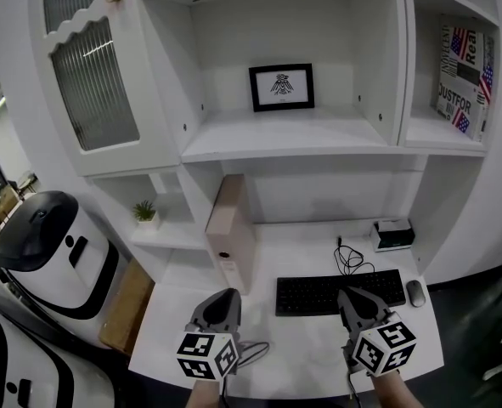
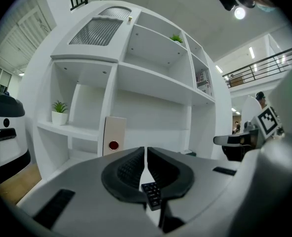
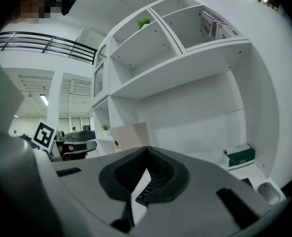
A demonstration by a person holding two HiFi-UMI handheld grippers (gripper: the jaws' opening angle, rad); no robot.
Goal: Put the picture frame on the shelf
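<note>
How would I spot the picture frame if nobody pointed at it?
Look at the big white shelf unit above the desk and find its wide middle compartment, over the keyboard. The picture frame stands alone there, near the back wall. Its black border around a small dark emblem on white sets it apart from the flag-printed items one compartment to the right.

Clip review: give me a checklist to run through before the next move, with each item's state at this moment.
1. Picture frame standing upright on the shelf: ok.
2. Frame set back from the shelf's front edge: ok.
3. Left hand-held gripper shut, nothing between its jaws: ok.
4. Right hand-held gripper shut, nothing held: ok.
5. Both grippers well apart from the frame, low over the desk near the keyboard: ok.
6. What props the frame from behind: cannot tell.
</note>
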